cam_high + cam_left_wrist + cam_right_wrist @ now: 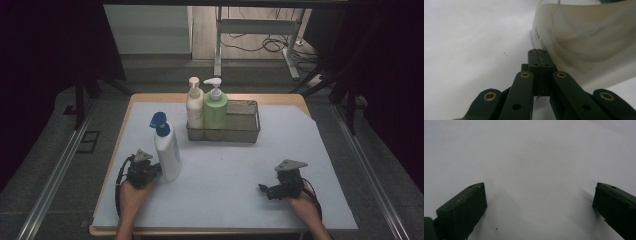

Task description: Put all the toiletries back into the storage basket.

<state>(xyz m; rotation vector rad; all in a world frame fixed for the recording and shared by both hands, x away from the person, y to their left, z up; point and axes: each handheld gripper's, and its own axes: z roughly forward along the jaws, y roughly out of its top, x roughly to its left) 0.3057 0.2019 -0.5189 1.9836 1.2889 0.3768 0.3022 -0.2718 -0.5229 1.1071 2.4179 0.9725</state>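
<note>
- Dark curtains close in both sides of the room, and past the far edge of the desk point(320, 150) cables lie on the floor around a metal frame
- A pale sheet covers the wooden desk almost to its edges
- A white pump bottle with a blue top point(167, 147) stands upright on the sheet, left of the middle and nearer the person than the basket
- The left gripper point(156, 170) sits low on the sheet just beside the foot of that bottle, on its left, held by a hand that comes in from the bottom edge
- In the left gripper view its fingers point(534, 60) are clenched flat against each other with nothing between them, and their tips lie right at the bottle's base; whether they touch it I cannot tell
- The right gripper point(265, 190) rests on the sheet at the near right, well apart from every bottle
- In the right gripper view its fingers point(466, 207) stand released and wide, with bare sheet between them
- A wire basket point(247, 131) sits toward the far side of the desk, near the middle
- A cream pump bottle point(194, 105) and a green pump bottle point(215, 107) stand upright side by side in the basket's left end
</note>
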